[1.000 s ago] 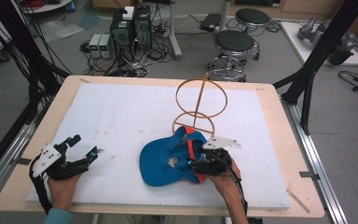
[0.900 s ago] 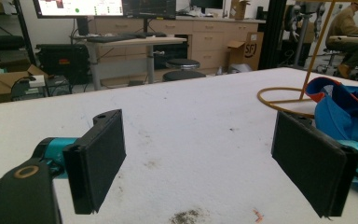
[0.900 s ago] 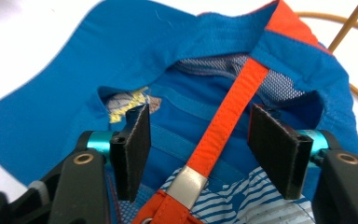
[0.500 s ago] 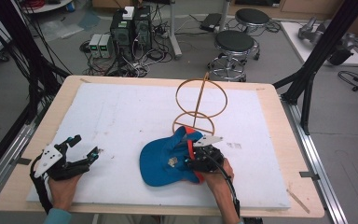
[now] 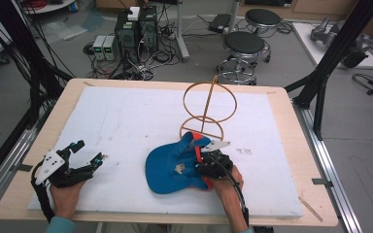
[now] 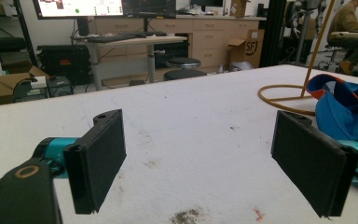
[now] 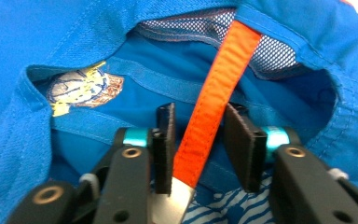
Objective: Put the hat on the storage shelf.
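Observation:
A blue cap [image 5: 170, 167] with an orange strap lies upside down on the white mat, at the foot of a copper wire stand [image 5: 209, 99]. My right gripper [image 5: 201, 162] reaches into the cap's opening. In the right gripper view its jaws [image 7: 200, 140] stand narrowly apart on either side of the orange strap [image 7: 214, 93], with a slim gap on each side. An embroidered patch [image 7: 81, 88] shows inside the cap. My left gripper [image 5: 90, 151] rests on the mat at the near left, wide open and holding nothing [image 6: 200, 163]. The cap [image 6: 349, 112] lies off to its right.
The white mat [image 5: 126, 116] covers a wooden table [image 5: 291, 102]. The stand's round base [image 6: 279, 100] sits just behind the cap. Beyond the far edge are stools [image 5: 243, 46], computer boxes and cables; black frame posts flank the table.
My right gripper has shifted a little to the left, deeper into the cap's opening. The left gripper has stayed where it was, still open.

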Demonstrator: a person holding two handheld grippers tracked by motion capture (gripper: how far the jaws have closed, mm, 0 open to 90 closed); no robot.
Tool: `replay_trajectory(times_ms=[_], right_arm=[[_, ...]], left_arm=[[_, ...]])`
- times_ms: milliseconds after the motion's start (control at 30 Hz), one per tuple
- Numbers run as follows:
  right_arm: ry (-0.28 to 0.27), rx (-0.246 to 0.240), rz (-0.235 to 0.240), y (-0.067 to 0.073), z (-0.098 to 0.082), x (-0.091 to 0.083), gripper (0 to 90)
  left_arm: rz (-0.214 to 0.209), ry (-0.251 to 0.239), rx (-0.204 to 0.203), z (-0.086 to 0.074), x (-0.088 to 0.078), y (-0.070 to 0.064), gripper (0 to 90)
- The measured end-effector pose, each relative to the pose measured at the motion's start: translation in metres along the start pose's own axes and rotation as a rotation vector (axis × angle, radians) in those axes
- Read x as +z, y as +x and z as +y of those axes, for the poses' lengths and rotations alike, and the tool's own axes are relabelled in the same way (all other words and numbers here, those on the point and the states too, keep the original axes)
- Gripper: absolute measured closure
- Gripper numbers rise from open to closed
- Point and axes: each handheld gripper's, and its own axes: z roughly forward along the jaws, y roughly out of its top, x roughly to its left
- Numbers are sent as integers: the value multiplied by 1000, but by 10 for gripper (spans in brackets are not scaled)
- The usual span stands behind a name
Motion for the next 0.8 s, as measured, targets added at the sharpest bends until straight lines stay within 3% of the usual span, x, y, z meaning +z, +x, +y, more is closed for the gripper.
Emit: replay_trajectory(times_ms=[33,200,300,433,467,533,567,733,800], right_arm=[[3,6,-7,0,0,-1,763],[9,20,-2,-2,0,-2,782],[-17,31,6,-2,0,-6,788],[-80,59,34,-3,0,-14,800],[-117,70,62,-4,0,-18,808],[-134,75,73,-4,0,-21,811],[-174,75,97,-3,-1,-26,816],[-254,103,167,-6,-3,-37,835],[-324,112,216,-9,-5,-47,838]], left_arm=[[0,0,0,0,0,0,179],[0,0,-2,0,0,0,179],[0,-1,-4,0,0,0,180],[0,-2,-3,0,0,0,180],[0,-1,-3,0,0,0,180],[1,-2,-5,0,0,0,180],[0,-1,-4,0,0,0,179],[-1,1,-1,0,0,0,180],[-1,1,-1,0,0,0,180]])
